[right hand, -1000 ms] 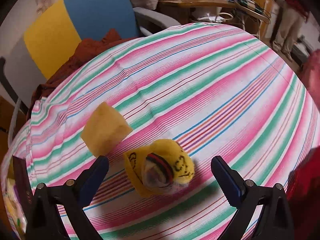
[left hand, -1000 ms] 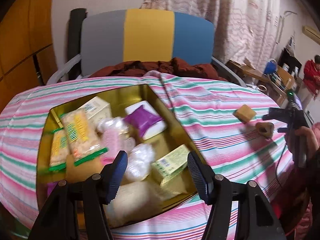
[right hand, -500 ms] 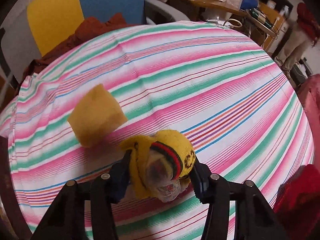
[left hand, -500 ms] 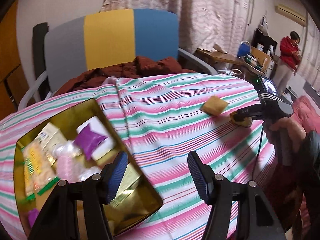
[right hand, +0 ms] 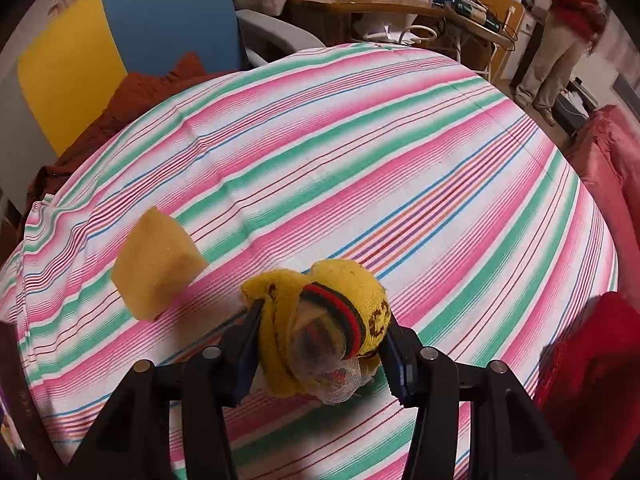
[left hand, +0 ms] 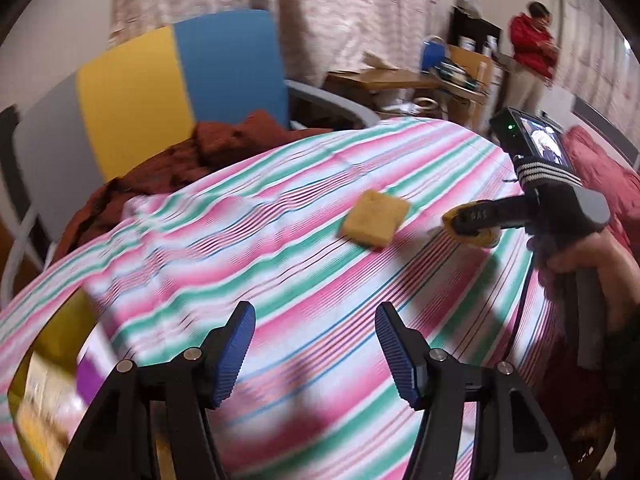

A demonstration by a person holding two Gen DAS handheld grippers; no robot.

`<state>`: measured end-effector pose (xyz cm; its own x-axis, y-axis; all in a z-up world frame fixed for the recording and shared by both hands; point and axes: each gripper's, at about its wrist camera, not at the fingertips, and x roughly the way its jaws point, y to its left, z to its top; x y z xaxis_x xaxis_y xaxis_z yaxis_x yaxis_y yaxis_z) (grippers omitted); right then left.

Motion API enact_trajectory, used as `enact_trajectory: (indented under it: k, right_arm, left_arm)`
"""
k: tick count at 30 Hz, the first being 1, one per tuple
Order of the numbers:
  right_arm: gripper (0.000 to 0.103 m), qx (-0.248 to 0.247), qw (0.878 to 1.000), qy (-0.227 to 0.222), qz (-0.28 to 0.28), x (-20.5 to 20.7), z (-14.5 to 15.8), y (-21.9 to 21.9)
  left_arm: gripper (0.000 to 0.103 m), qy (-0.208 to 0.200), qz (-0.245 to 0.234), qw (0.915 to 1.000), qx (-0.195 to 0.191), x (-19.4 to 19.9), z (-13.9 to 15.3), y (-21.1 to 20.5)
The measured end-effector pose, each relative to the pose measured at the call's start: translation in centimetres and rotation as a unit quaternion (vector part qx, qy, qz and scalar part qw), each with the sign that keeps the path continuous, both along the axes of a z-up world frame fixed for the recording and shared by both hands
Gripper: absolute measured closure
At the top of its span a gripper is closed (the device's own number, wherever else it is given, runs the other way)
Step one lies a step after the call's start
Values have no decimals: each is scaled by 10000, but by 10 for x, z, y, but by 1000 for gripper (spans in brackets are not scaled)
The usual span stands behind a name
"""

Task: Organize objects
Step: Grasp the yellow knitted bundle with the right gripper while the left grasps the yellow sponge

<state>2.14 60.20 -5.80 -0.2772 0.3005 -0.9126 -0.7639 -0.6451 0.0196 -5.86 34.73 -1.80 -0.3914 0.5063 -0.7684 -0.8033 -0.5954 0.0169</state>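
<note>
My right gripper is shut on a yellow knitted bundle with a red and green band and white gauze at its mouth. The bundle shows as a yellow edge behind that gripper in the left wrist view. Just left of it a tan sponge block lies on the striped tablecloth. My left gripper hangs open over the cloth with nothing between its fingers. A gold tin with packets sits blurred at the left edge.
A chair with grey, yellow and blue panels stands behind the table, a brown garment draped on it. A person in red stands by a cluttered desk at the back right. Red fabric lies at the table's right edge.
My right gripper closed on the yellow bundle and now grips it. My left gripper swung right, away from the gold tin, toward the sponge block.
</note>
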Motion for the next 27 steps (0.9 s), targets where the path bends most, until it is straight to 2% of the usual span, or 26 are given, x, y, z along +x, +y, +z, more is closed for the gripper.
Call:
enact_trajectory:
  k: [8, 17, 23, 26, 27]
  right_arm:
    - [49, -378, 9988, 57, -297, 9, -8, 14]
    - [47, -672, 9965, 150, -476, 19, -12, 19]
    - [45, -673, 9966, 83, -463, 19, -13, 17]
    - [44, -624, 9970, -2, -450, 18, -14, 16]
    - [44, -607, 9972, -23, -438, 18, -14, 16]
  left_arm:
    - [31, -96, -737, 9970, -228, -21, -24, 74]
    - [23, 74, -1333, 9889, -651, -35, -54, 139]
    - [22, 52, -1326, 9873, -869, -51, -74, 157]
    - [22, -212, -1284, 9885, -764, -58, -80, 162]
    - [27, -314, -1257, 9887, -759, -60, -82, 163]
